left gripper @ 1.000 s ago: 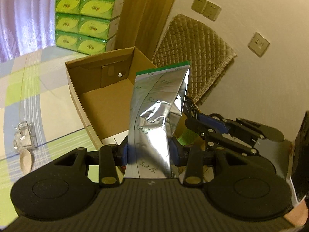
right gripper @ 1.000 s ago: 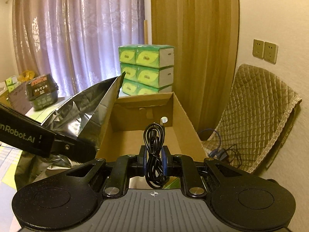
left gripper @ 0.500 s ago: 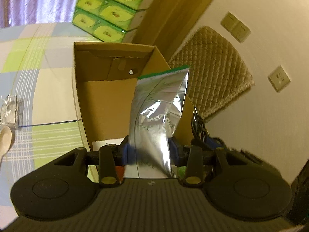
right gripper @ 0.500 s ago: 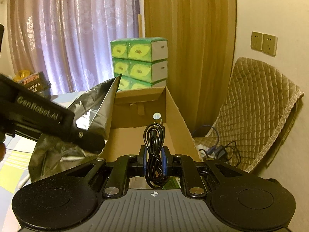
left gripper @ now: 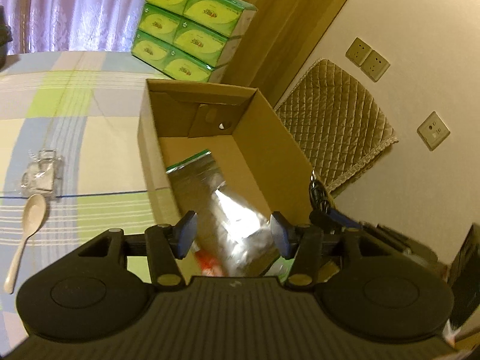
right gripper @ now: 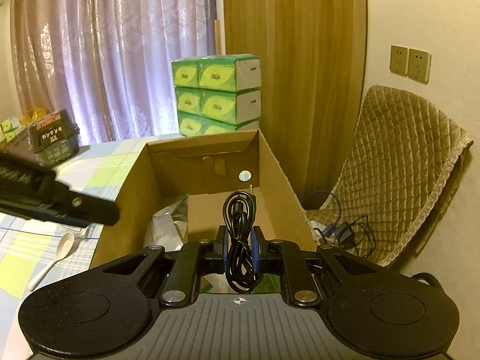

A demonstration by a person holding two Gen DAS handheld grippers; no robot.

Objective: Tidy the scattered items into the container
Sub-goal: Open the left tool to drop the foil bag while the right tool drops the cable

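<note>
The room is dim and warm, with a yellow cast on the walls. Most light comes through the pale curtain (right gripper: 99, 60) far ahead and left of the right tongs (right gripper: 239, 247). Below the left tongs (left gripper: 233, 234) the foil bag (left gripper: 228, 198) gives strong glare and is smeared by motion blur (its print is unreadable). Both fisheye views bend straight lines near the edges, and the corners are black.

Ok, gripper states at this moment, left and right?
Left gripper: open, holding nothing; silver foil bag lies in the cardboard box.
Right gripper: shut on coiled black cable.
</note>
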